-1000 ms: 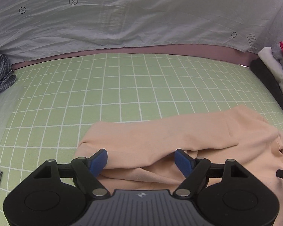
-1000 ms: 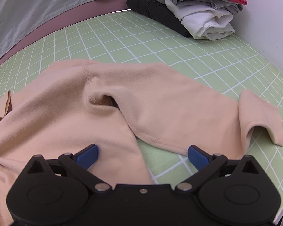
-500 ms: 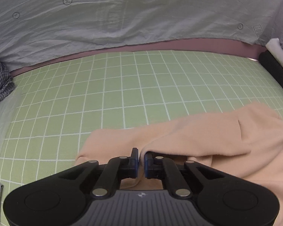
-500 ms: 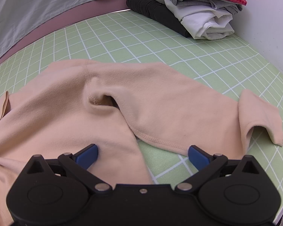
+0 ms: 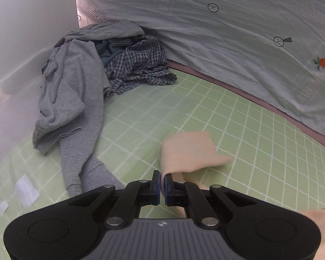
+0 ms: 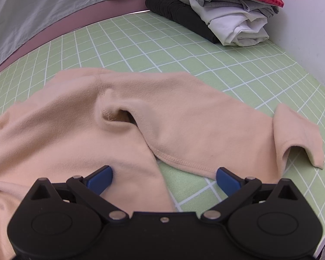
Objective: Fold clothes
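A peach long-sleeved top (image 6: pixel 75 125) lies spread on the green grid mat (image 6: pixel 153 41). Its right sleeve (image 6: pixel 216 130) stretches to the right with the cuff folded over. My right gripper (image 6: pixel 164 178) is open, low over the body's hem and the sleeve's lower edge. My left gripper (image 5: pixel 162 183) is shut on a sleeve end of the peach top (image 5: pixel 188 151) and holds it lifted above the mat (image 5: pixel 238 125); the cloth flap hangs out past the fingertips.
A heap of unfolded clothes, a grey hoodie (image 5: pixel 69 99) and a checked shirt (image 5: pixel 138 67), lies at the mat's back left corner. A stack of folded clothes (image 6: pixel 223 10) stands at the back right. A grey sheet (image 5: pixel 227 32) hangs behind.
My left gripper closed on the peach sleeve end, then lifted it and swung left toward the unfolded heap. My right gripper stayed open and almost still.
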A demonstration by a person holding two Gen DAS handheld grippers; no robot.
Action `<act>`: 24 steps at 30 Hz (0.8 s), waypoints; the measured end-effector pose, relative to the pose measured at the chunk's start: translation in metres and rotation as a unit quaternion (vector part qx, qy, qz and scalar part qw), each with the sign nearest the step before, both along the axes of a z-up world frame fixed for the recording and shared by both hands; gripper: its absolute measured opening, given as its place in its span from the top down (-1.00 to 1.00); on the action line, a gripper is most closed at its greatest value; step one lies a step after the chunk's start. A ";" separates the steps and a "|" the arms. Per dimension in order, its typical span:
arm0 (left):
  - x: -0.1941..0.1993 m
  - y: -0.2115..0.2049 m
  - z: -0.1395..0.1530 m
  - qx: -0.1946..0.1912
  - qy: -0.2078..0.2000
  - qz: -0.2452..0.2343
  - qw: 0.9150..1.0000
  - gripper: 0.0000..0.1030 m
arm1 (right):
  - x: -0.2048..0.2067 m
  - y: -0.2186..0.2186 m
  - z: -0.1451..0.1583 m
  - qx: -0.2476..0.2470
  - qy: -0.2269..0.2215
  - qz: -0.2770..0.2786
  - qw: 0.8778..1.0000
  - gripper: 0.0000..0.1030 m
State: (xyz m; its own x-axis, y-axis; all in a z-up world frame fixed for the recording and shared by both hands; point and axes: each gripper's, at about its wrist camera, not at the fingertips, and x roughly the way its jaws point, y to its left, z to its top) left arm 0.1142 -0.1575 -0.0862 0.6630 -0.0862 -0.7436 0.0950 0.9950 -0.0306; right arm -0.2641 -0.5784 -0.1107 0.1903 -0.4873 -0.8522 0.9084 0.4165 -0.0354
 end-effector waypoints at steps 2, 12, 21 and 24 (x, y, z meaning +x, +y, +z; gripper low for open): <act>-0.003 0.011 -0.005 -0.001 0.008 0.008 1.000 0.91 | 0.003 0.001 0.000 0.000 0.004 0.004 1.000 -0.99; -0.024 0.019 -0.009 -0.038 0.033 0.026 0.998 0.44 | 0.027 0.010 0.010 -0.008 0.027 0.060 0.998 -0.68; -0.033 -0.041 0.024 -0.058 0.008 -0.067 0.996 -0.35 | 0.037 -0.011 0.051 -0.051 -0.037 0.057 0.996 -0.62; -0.035 -0.074 0.023 -0.057 0.019 -0.113 0.992 -0.40 | 0.047 -0.036 0.052 -0.052 -0.047 0.053 0.996 -0.47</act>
State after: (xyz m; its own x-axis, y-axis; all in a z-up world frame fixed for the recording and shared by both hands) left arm 0.0797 -0.2319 -0.0633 0.5895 -0.3139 -0.7443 0.3120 0.9384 -0.1486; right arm -0.2166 -0.6142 -0.0590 0.3216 -0.5442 -0.7749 0.8607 0.5091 -0.0003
